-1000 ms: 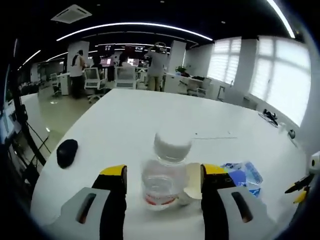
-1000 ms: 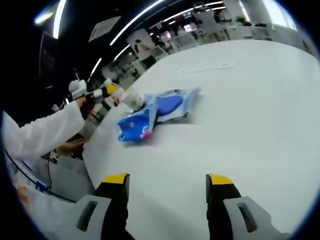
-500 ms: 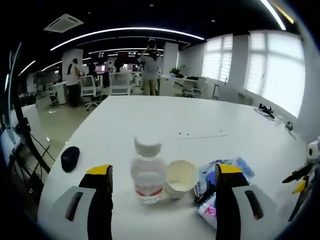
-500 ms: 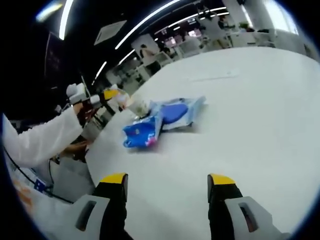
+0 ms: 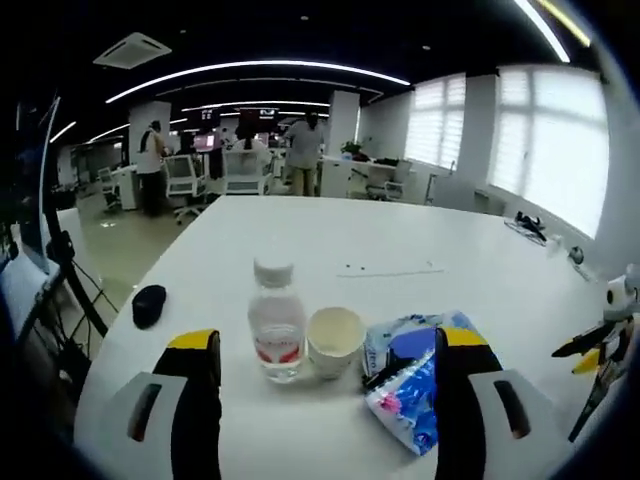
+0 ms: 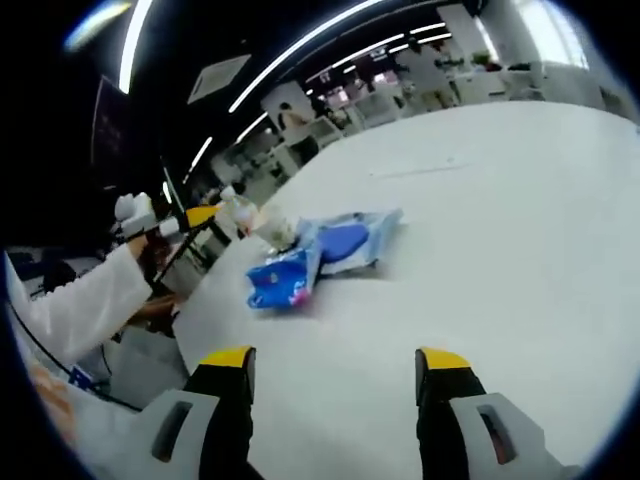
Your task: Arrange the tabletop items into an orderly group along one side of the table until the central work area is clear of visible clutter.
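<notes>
A clear water bottle [image 5: 276, 320] with a white cap and red label stands near the white table's edge. Touching its right side is a cream paper cup [image 5: 334, 341], and beyond that lie blue plastic packets [image 5: 418, 375]. My left gripper [image 5: 328, 350] is open, pulled back from the bottle with nothing between its jaws. In the right gripper view the blue packets [image 6: 318, 252], cup [image 6: 277, 230] and bottle [image 6: 238, 210] sit at mid left. My right gripper [image 6: 336, 362] is open over bare tabletop. The left gripper [image 6: 190, 222] shows there, held by a white-sleeved arm [image 6: 85, 310].
A black mouse [image 5: 148, 304] lies at the table's left edge. A thin strip [image 5: 385, 271] lies farther out on the table [image 5: 400, 240]. The right gripper [image 5: 600, 345] enters from the far right. Office desks, chairs and standing people are beyond the table.
My left gripper has let go of the bottle and drawn back from it. The bottle now stands free beside the cup. The right gripper has hardly moved.
</notes>
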